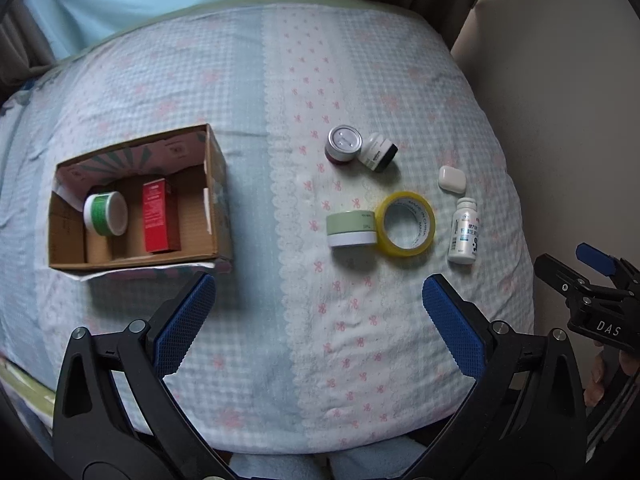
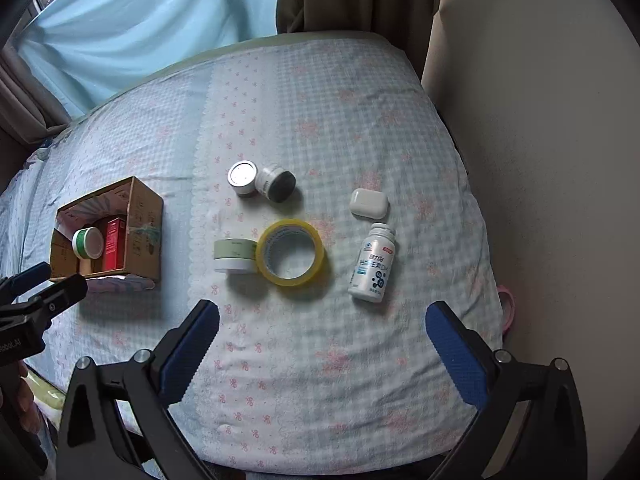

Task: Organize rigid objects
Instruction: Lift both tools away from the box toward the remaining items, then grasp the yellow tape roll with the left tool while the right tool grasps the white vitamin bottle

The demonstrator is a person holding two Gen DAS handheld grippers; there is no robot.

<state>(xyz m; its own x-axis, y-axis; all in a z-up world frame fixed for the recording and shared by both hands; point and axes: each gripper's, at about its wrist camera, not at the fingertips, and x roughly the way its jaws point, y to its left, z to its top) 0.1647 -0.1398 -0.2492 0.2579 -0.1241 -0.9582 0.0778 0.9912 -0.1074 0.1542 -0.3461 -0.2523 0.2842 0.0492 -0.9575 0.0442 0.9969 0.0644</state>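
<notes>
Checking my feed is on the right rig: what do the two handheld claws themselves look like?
Both match: the left claw and right claw have matte black angular plastic frames, silver pivot bolts and textured blue rubber finger pads. The right one's body shows white "DAS" lettering in the left wrist view. No cables or sleeves are visible.

Bare quilt [image 2: 320,360] lies before tape roll [image 2: 291,253], which touches the green-lidded jar [image 2: 234,255].
</notes>
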